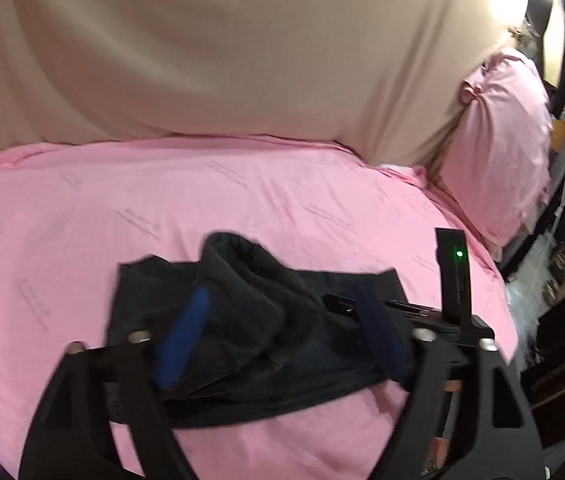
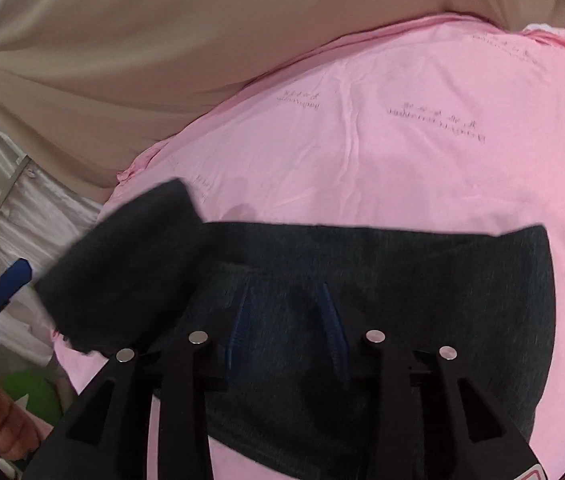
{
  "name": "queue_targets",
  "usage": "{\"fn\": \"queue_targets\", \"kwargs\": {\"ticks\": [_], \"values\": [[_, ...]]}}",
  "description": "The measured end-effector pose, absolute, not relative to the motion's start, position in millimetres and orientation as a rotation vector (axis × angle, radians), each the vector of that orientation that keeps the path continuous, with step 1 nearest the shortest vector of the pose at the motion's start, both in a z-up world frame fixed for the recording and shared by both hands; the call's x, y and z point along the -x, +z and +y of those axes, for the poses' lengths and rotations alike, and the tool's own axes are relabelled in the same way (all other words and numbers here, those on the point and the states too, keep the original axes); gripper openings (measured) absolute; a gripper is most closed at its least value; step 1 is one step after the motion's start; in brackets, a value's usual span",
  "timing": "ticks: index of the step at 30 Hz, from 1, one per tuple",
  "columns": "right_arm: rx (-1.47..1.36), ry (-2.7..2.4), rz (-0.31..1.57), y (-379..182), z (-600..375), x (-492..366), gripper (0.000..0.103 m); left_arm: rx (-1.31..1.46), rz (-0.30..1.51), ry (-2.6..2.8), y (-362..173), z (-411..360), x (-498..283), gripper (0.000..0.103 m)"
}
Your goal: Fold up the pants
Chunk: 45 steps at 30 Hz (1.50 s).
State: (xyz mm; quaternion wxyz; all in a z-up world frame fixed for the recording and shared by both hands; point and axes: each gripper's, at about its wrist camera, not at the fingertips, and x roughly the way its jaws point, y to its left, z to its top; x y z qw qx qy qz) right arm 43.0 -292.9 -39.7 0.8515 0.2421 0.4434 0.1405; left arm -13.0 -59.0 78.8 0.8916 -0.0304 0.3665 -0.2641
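The dark pants point(image 2: 382, 280) lie on the pink bed sheet point(image 2: 422, 140), and the step in hand appears to be a late fold: at the garment's left end a lifted flap rises over the flat panel, and the next move likely calls for laying it down square on the panel. The left gripper point(image 1: 282, 332) stands wide with bunched cloth between its fingers, unclamped. The right gripper point(image 2: 286, 320) hovers moderately parted over the panel; only the right wrist view shows the panel's flat right end, while only the left wrist view shows the pillow point(image 1: 498, 140) right of the pants.

A pink sheet point(image 1: 242, 200) covers the bed. A pink pillow point(image 1: 502, 140) stands at its right end. A tan curtain point(image 1: 222, 48) hangs behind the sheet.
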Motion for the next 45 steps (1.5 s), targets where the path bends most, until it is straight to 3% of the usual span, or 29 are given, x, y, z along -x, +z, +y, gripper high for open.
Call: {"fn": "queue_targets", "kwargs": {"ticks": [4,8,15,16,17,18,19,24,27,31,32,36,37,38,40,45], "values": [[-0.534,0.312,0.928,-40,-295,-27,0.040,0.106,0.719,-0.516,83,-25,26,0.092],[-0.543,0.341,0.929,-35,-294,-26,0.059,0.134,0.688,-0.325,88,41,25,0.096],[-0.473,0.438,1.064,-56,-237,-50,0.059,0.174,0.819,-0.116,32,96,0,0.096],[-0.470,0.440,1.077,-60,-231,-52,0.056,0.187,0.835,-0.117,26,98,-1,0.096],[-0.446,0.435,1.087,-62,-220,-58,0.031,0.188,0.841,-0.116,23,98,-1,0.096],[-0.416,0.443,1.101,-57,-210,-62,0.018,0.186,0.847,-0.116,20,99,-1,0.096],[-0.392,0.467,1.079,-40,-202,-62,0.013,0.184,0.847,-0.120,20,101,1,0.096],[-0.231,0.506,0.803,88,-203,-25,0.011,0.171,0.813,-0.131,30,106,5,0.096],[-0.120,0.308,0.796,83,-251,-7,0.012,0.188,0.817,-0.161,27,101,5,0.096],[-0.266,0.100,1.092,-41,-320,-28,0.014,0.174,0.878,-0.193,5,77,-7,0.096],[-0.281,0.097,1.072,-49,-324,-25,0.017,0.173,0.897,-0.206,1,68,-12,0.096],[-0.348,0.144,0.966,-38,-333,-13,0.020,0.166,0.928,-0.257,0,41,-23,0.096],[-0.342,0.136,0.958,-35,-334,-11,0.026,0.165,0.930,-0.269,0,35,-24,0.096],[-0.348,0.137,0.956,-34,-335,-10,0.039,0.166,0.937,-0.282,-2,27,-26,0.097],[-0.397,0.164,0.954,-38,-339,-3,0.049,0.169,0.983,-0.306,-14,13,-31,0.097],[-0.433,0.204,0.941,-49,-341,16,0.050,0.170,1.118,-0.335,-56,-7,-40,0.097]]}}
